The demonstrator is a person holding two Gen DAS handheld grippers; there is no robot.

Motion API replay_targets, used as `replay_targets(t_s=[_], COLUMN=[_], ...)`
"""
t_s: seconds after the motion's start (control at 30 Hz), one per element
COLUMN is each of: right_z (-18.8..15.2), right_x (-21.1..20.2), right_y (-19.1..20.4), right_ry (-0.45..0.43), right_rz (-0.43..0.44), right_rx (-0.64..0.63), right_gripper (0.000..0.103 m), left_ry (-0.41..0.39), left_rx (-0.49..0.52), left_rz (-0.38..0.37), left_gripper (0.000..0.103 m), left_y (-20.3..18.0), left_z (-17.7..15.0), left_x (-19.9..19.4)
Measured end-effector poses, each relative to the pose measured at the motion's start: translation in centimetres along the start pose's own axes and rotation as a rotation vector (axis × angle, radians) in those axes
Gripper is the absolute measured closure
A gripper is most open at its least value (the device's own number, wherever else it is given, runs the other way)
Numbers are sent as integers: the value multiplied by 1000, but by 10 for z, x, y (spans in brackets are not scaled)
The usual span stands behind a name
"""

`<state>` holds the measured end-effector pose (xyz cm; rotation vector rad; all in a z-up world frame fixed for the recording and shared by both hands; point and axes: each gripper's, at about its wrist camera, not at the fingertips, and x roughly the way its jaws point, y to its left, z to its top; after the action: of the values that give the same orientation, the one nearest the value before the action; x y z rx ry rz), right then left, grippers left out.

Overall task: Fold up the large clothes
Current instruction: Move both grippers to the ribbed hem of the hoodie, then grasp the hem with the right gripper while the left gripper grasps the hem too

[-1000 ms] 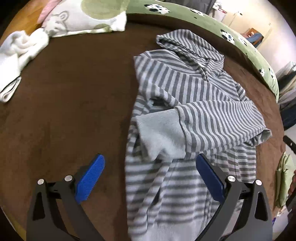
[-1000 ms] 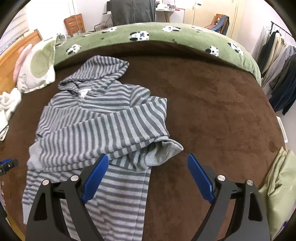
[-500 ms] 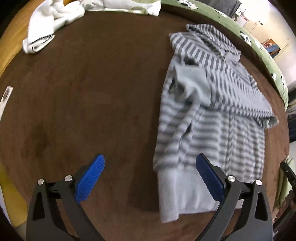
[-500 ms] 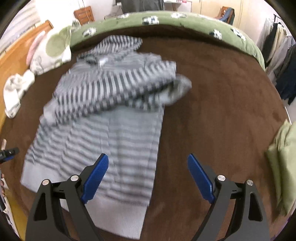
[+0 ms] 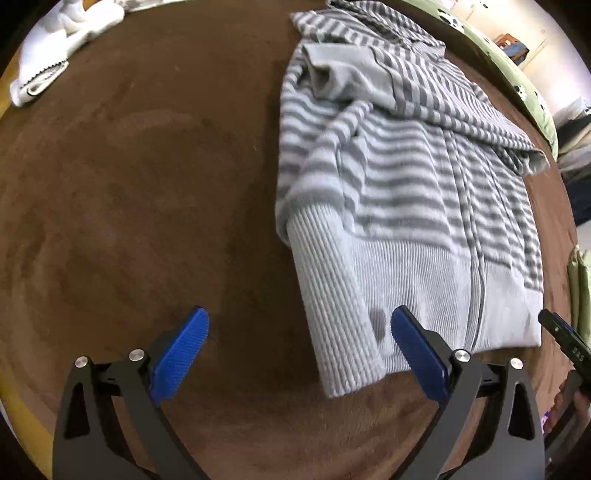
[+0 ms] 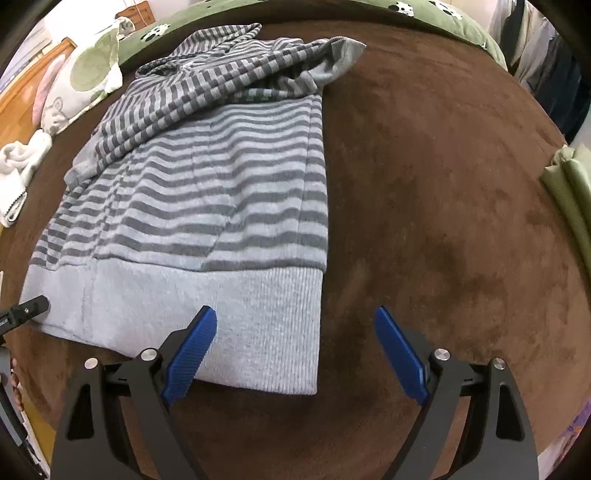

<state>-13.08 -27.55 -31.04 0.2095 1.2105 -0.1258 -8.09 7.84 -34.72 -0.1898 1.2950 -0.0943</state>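
Brown blanket (image 6: 443,221) covers the bed. Along its far edge: green quilt (image 6: 424,14), pillow (image 6: 85,81). White towel (image 6: 14,162) beside pillow.

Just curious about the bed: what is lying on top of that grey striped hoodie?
Its own two sleeves lie folded across the chest of the grey striped hoodie, one cuff poking past its side edge. Whatever lies beneath, apart from the brown blanket, is covered.

Only lettering: small pale characters on right gripper (image 5: 565,338) black finger at frame edge, too blurred to read.
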Motion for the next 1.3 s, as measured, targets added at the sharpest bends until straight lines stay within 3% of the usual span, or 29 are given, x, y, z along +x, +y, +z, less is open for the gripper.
replay_targets(t_s=[0.33, 0.43, 0.47, 0.57, 0.7, 0.73, 0.77, 0.87, 1.07, 1.3], right_z=[-5, -6, -6, -4, -1, 1, 2, 5, 6, 5], right_x=[19, 19, 18, 16, 13, 12, 11, 8, -4, -19], right_y=[-2, -1, 0, 5, 12, 12, 11, 10, 15, 17], right_ry=[-6, -1, 2, 7, 25, 27, 30, 36, 13, 11], right_rz=[5, 15, 24, 37, 72, 86, 97, 118, 99, 89], right_rx=[-7, -8, -11, -23, -40, -30, -22, -1, -52, -73], right_gripper=[17, 24, 31, 47, 70, 80, 88, 92, 93, 93], left_ry=[-9, -18, -19, -27, -5, 2, 5, -13, -60, -47], left_rx=[40, 41, 36, 17, 3, 22, 37, 89, 89, 139], left_rz=[-17, -16, -22, -44, -112, -131, -140, -138, -134, -112], left_gripper=[6, 7, 8, 26, 58, 71, 76, 80, 93, 94], left_y=[2, 2, 1, 2, 4, 0, -4, -18, -22, -21], left_z=[-15, -13, -12, -7, -2, -1, 0, 3, 3, -4], left_x=[6, 6, 6, 3, -1, -2, -3, -8, -21, -25])
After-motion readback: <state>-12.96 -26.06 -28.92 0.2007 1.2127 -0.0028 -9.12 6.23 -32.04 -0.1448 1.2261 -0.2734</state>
